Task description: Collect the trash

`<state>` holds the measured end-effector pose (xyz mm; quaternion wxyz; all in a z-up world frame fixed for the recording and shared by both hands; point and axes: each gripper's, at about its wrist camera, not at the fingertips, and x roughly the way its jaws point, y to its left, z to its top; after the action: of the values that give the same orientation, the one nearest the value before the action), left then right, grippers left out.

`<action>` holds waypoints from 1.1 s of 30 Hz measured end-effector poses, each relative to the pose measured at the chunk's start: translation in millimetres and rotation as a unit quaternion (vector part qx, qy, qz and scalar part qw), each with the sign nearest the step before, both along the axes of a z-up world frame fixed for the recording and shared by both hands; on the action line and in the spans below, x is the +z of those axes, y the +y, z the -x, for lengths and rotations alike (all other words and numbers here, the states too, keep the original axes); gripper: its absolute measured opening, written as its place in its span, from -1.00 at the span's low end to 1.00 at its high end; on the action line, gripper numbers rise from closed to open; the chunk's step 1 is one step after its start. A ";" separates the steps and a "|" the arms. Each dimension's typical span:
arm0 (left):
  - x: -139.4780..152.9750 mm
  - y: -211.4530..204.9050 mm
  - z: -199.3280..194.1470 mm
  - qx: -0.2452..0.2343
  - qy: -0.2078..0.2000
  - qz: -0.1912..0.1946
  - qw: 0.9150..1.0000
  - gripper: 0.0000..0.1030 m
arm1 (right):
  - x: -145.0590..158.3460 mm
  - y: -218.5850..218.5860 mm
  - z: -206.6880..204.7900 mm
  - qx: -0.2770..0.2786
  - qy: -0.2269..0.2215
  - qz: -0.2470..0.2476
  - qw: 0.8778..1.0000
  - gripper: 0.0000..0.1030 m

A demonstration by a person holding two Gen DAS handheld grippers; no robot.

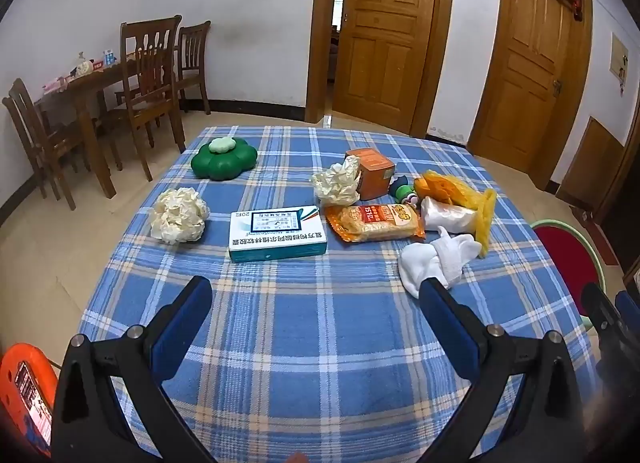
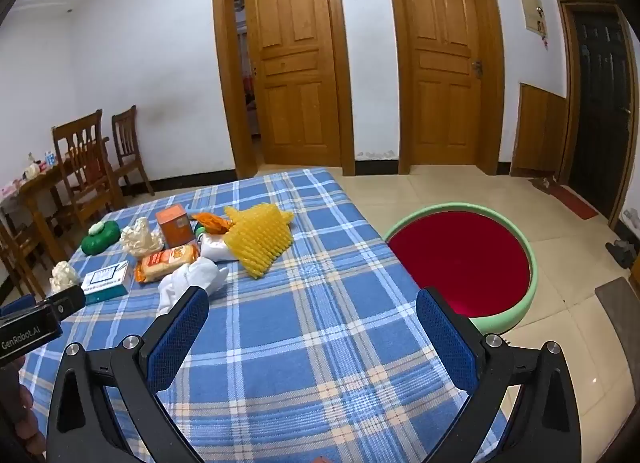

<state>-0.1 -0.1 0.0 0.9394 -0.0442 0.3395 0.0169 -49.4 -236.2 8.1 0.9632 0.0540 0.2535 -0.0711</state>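
Observation:
On a blue plaid table (image 1: 320,323) lie two crumpled paper balls (image 1: 179,215) (image 1: 338,183), a white and teal medicine box (image 1: 277,233), an orange snack packet (image 1: 376,222), an orange carton (image 1: 370,173), yellow foam netting (image 1: 472,199) and a white crumpled cloth (image 1: 436,259). My left gripper (image 1: 316,299) is open and empty above the near table, short of the box. My right gripper (image 2: 312,313) is open and empty over the table's right part; the cloth (image 2: 188,279) lies just beyond its left finger. A red basin with a green rim (image 2: 464,263) stands on the floor to the right.
A green flower-shaped container (image 1: 224,161) sits at the table's far left. A small green toy (image 1: 404,193) lies behind the packet. A wooden dining table with chairs (image 1: 100,103) stands at the left wall. Two wooden doors (image 2: 444,71) are behind. An orange object (image 1: 24,391) is at lower left.

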 end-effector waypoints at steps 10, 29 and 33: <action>-2.0 2.9 -1.2 0.004 0.003 0.003 1.000 0.98 | -1.4 1.8 -0.1 -0.003 0.007 -0.006 1.000 1.00; -4.5 3.1 -2.9 0.005 0.004 0.002 1.000 0.98 | -3.6 -5.8 -1.6 -0.007 0.015 -0.011 1.000 1.00; -4.4 3.3 -3.1 0.005 0.004 0.002 1.000 0.98 | -3.9 -6.0 -1.5 -0.007 0.015 -0.011 1.000 1.00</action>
<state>3.0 3.1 -4.3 0.9379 -0.0475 0.3430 0.0208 -47.9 -242.2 4.3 0.9582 0.0653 0.2679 -0.0756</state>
